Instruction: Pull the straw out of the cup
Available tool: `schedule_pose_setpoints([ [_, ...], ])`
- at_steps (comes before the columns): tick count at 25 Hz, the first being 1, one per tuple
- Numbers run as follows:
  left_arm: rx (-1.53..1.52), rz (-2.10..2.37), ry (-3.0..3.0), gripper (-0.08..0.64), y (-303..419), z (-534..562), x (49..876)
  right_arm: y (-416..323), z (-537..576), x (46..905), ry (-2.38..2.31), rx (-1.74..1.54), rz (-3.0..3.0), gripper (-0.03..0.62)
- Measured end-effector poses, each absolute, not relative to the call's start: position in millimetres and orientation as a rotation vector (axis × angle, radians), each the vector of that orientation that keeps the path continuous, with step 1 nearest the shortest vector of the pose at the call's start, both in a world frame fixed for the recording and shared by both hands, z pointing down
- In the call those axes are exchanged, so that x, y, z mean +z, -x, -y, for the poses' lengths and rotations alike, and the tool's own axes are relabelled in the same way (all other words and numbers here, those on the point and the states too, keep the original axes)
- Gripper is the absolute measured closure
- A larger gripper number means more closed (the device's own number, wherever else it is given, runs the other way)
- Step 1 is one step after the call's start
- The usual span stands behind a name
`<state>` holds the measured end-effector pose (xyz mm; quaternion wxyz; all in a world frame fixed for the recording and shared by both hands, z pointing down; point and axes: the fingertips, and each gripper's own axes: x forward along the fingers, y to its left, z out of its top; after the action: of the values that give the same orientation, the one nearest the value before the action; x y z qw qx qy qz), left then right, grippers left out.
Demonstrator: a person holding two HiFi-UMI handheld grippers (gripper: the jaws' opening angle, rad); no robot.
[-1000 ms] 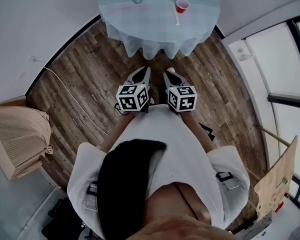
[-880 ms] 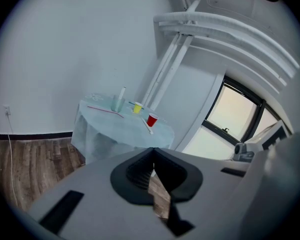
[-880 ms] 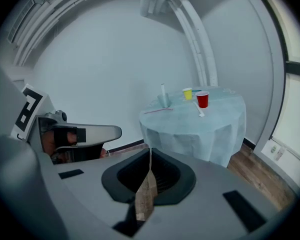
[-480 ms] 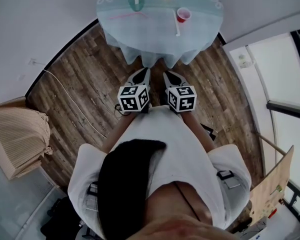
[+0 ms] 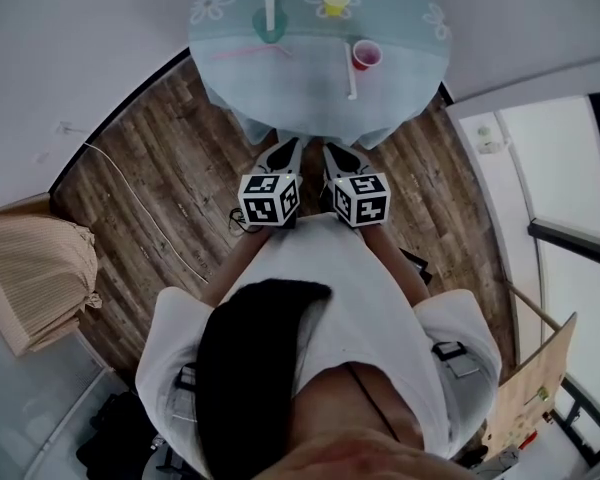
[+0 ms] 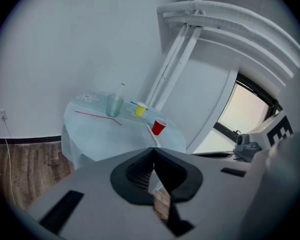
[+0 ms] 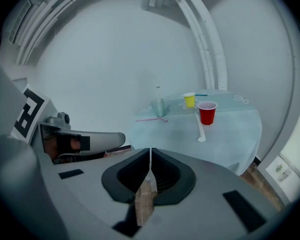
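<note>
the straw (image 6: pixel 122 90) stands upright in the teal cup (image 6: pixel 114 105) on the table (image 6: pixel 97 136), well ahead of both sets of jaws. left gripper (image 5: pixel 286 148) and right gripper (image 5: pixel 338 153) sit side by side, both closed tight with nothing between them.

A round table (image 5: pixel 310 83) stands on the floor (image 5: pixel 160 158) ahead of a person, close to the wall. At the table's left, the left cup (image 5: pixel 268 25) holds an upright straw (image 5: pixel 270 4). A second straw (image 5: pixel 248 53) lies flat just in front of that cup. The middle cup (image 5: pixel 334 1) sits toward the back. The right cup (image 5: pixel 366 55) sits nearer the front, with a thin stick (image 5: pixel 352 70) lying just to its left. The left gripper (image 5: pixel 288 146) and the right gripper (image 5: pixel 335 150) are side by side, between the person and the table, pointing at it. A cable (image 5: pixel 130 183) runs across the floor on the left. A window (image 5: pixel 570 168) is on the right.
</note>
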<state>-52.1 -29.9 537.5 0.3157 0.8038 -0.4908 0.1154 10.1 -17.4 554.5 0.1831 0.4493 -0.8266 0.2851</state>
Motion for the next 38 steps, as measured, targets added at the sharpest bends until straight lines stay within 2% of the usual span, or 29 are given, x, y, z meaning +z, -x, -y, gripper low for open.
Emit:
schedule_pose_setpoints([
  [23,0.214,1.443,-1.989,0.551,-3,121,539,-72,122,543,-1.125,0.691,2.444,0.557],
  [38,0.207,1.486,-1.964,0.551,-13,139,536,-76,151,541,-1.037,0.724,2.519,0.557],
])
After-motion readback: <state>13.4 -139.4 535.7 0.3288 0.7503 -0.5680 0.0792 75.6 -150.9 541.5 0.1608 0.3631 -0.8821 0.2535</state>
